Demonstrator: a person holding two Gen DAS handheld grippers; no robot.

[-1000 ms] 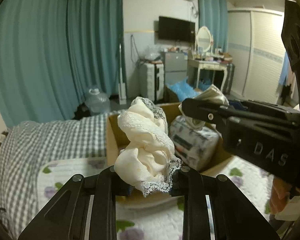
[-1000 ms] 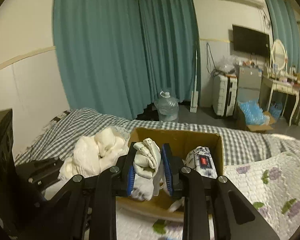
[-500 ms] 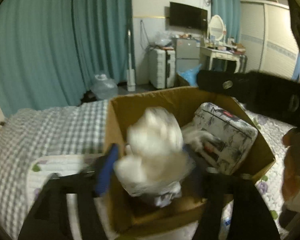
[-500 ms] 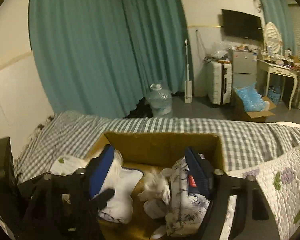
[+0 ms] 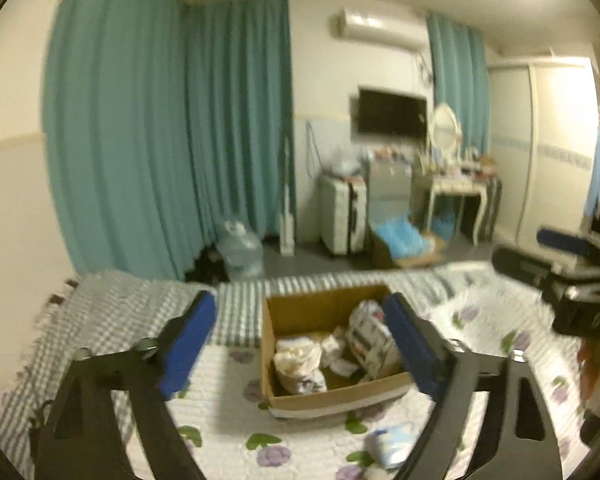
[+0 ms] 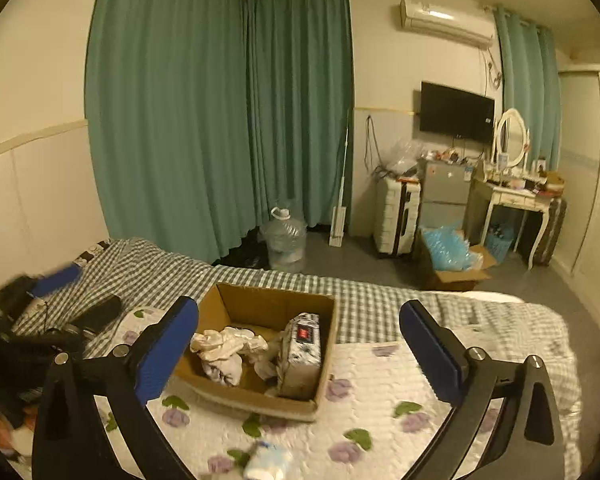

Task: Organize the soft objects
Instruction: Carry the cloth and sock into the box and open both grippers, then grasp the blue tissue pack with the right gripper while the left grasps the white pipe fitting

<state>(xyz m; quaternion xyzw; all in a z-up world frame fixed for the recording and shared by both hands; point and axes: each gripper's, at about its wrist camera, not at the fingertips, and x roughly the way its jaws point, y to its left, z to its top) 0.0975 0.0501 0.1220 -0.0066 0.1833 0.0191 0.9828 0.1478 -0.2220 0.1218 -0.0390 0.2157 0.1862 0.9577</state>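
Note:
An open cardboard box (image 5: 340,397) (image 6: 256,400) stands on the bed. In it lie a cream lace cloth (image 5: 296,360), crumpled white cloths (image 6: 226,346) and a patterned soft pack (image 5: 370,332) (image 6: 302,350). My left gripper (image 5: 300,300) hangs above and behind the box, its jaws opening wide with nothing between the blue pads. My right gripper (image 6: 298,306) does the same, jaws opening and empty. Each gripper shows at the edge of the other's view: the right gripper (image 5: 560,256) at far right, the left gripper (image 6: 56,276) blurred at far left.
A small blue-and-white pack (image 5: 392,438) (image 6: 268,460) lies on the floral quilt (image 6: 380,384) in front of the box. A checked blanket (image 6: 380,300) covers the far side of the bed. Beyond it are a water jug (image 6: 284,240), a suitcase (image 6: 396,216) and teal curtains (image 6: 220,120).
Both grippers opened and let go of their cloths, which now lie in the box. Both hands pulled back and up, so the box looks smaller and lower.

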